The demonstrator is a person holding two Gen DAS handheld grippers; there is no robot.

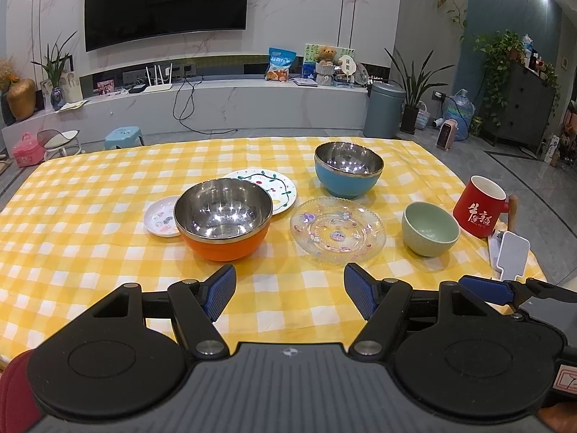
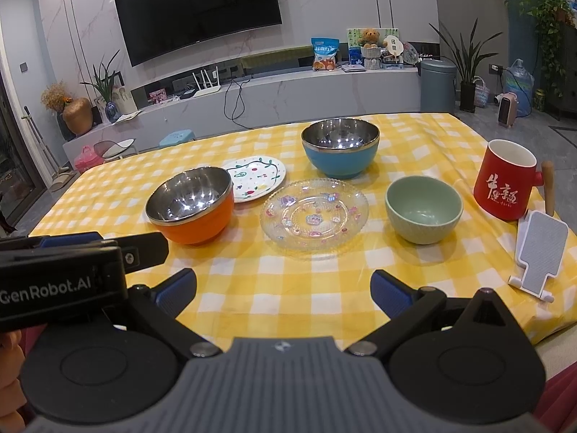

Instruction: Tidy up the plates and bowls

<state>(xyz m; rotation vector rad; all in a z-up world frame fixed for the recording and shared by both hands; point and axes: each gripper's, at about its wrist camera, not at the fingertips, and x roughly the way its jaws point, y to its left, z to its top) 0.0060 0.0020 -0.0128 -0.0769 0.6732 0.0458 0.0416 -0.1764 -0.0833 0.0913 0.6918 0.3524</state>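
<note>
1. Above the near edge of the table (image 1: 72, 187), the left claw (image 1: 289, 290) hangs with its blue-padded fingers (image 1: 220, 294) spread wide and nothing between them.
2. Just to its right, the right claw (image 2: 283, 293) is released as well, empty, over the yellow-and-white checked cloth (image 2: 252, 281); its tip shows at the right edge of the left wrist view.
3. Nearest the left claw stands the orange bowl (image 1: 223, 222) with a steel lining, upright.
4. Behind that bowl and partly hidden by it lie two plates: a small white plate (image 1: 158, 221) on its left, and a larger white plate with a vine pattern (image 1: 279, 189) on its right.
5. Ahead of the right claw lies the clear glass plate (image 2: 314, 214) with coloured stickers, flat on the cloth, between the orange bowl and the pale green bowl (image 2: 423, 209).
6. Farther back stands the blue bowl (image 2: 340, 148), steel-lined, apart from the others.
7. At the table's right side stands a red mug (image 2: 505, 180) with white characters and a wooden handle; just in front of it is a white phone stand (image 2: 539, 252).
8. Beyond the table, a television (image 1: 166, 3) hangs on the wall.
</note>
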